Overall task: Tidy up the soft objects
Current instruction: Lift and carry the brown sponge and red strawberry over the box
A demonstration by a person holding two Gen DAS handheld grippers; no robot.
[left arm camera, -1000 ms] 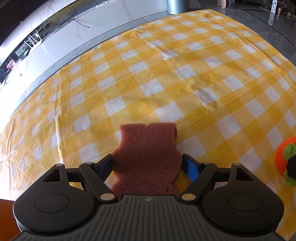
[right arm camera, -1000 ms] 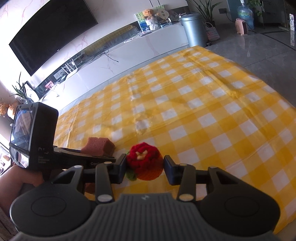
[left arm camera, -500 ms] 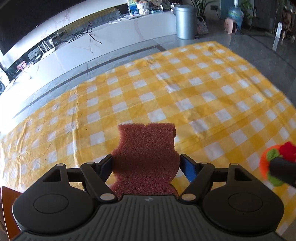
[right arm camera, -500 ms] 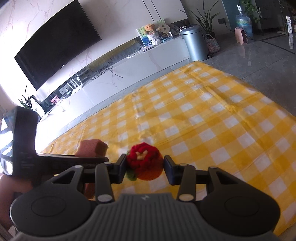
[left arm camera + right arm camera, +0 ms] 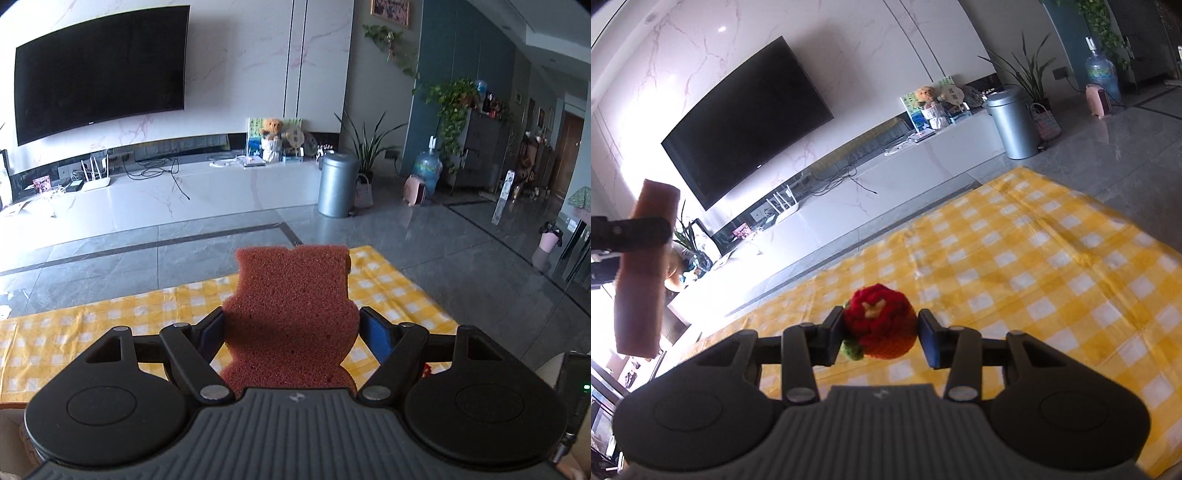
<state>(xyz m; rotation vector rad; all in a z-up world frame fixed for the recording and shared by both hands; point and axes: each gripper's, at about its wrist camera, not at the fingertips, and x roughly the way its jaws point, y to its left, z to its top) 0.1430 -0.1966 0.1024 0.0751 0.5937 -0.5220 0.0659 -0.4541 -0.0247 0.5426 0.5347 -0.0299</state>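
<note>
Left gripper (image 5: pixel 291 328): closed on the reddish-brown sponge (image 5: pixel 291 306); both pads press its waisted middle, which bulges out above and below them.
Sponge, position: held up in the air above the near part of the yellow checked cloth (image 5: pixel 92 325); in the right wrist view it appears at far left (image 5: pixel 642 266), high and tilted, clear of the cloth.
Right gripper (image 5: pixel 881 334): closed on the crocheted flower (image 5: pixel 879 325), a red top on an orange base with a green leaf at its lower left; the pads pinch it from both sides.
Flower, position: carried above the near middle of the cloth, not resting on it.
Step in hand (judged): both soft items are lifted and in transit to wherever they are to be set; no container or target shows in either view.
Doing it well (judged): keep the squeeze even, since foam and yarn yield and can creep out of the pads; carry the two hands apart so the sponge does not brush the flower.
Edges: the cloth's far edge (image 5: pixel 369 254) meets grey floor tiles (image 5: pixel 221 236); its right edge (image 5: pixel 1115 206) falls away likewise.
Open room: the cloth (image 5: pixel 1034 266) ahead and to the right lies bare and lightly creased; a metal bin (image 5: pixel 338 184) and the low white TV bench (image 5: pixel 147 199) stand well beyond it.
</note>
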